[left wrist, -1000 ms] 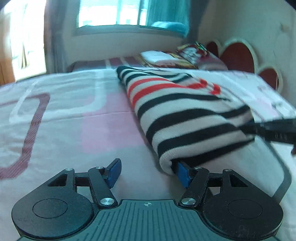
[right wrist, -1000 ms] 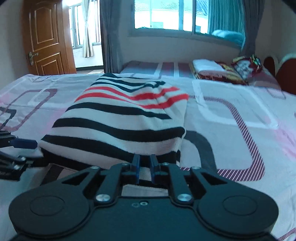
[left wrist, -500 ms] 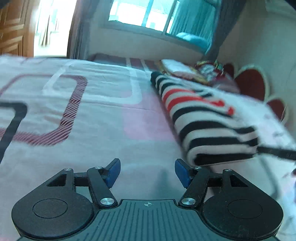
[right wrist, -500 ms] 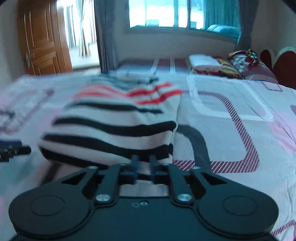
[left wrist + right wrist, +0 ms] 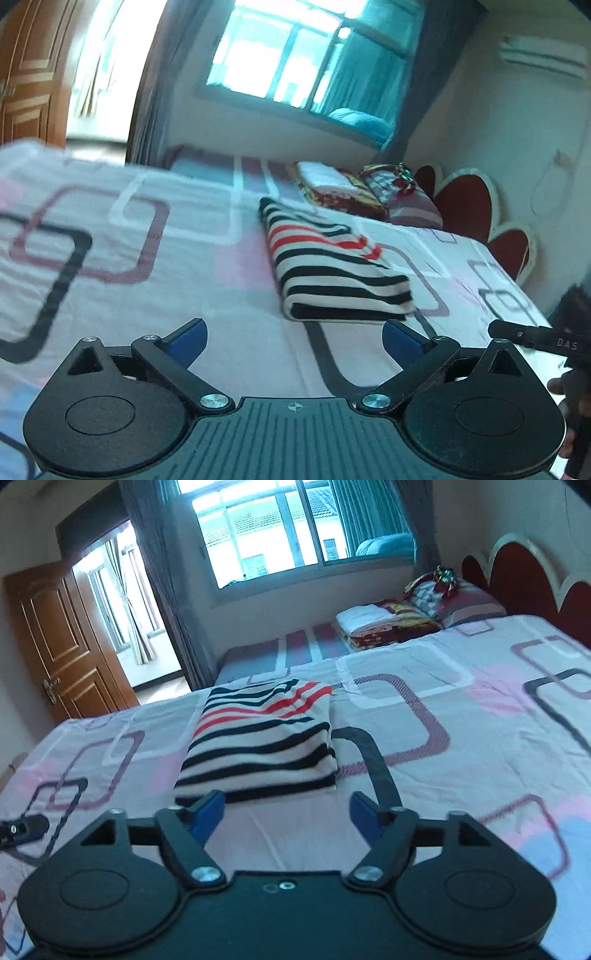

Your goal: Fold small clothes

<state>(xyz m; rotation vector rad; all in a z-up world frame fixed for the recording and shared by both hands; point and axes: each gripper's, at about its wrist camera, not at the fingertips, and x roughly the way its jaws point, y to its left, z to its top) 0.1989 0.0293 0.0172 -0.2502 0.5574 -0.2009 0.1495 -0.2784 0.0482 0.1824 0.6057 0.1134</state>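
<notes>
Striped sweater [image 5: 260, 742] lies folded on the patterned bedspread [image 5: 461, 738], long axis running away toward the window, just ahead of the right gripper [image 5: 284, 812] and ahead-right of the left gripper [image 5: 295, 338]; both jaws are opening, nothing between them

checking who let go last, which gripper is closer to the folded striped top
Right. The right gripper sits just short of the striped top's near edge; the left gripper is off to its side, farther back.
</notes>
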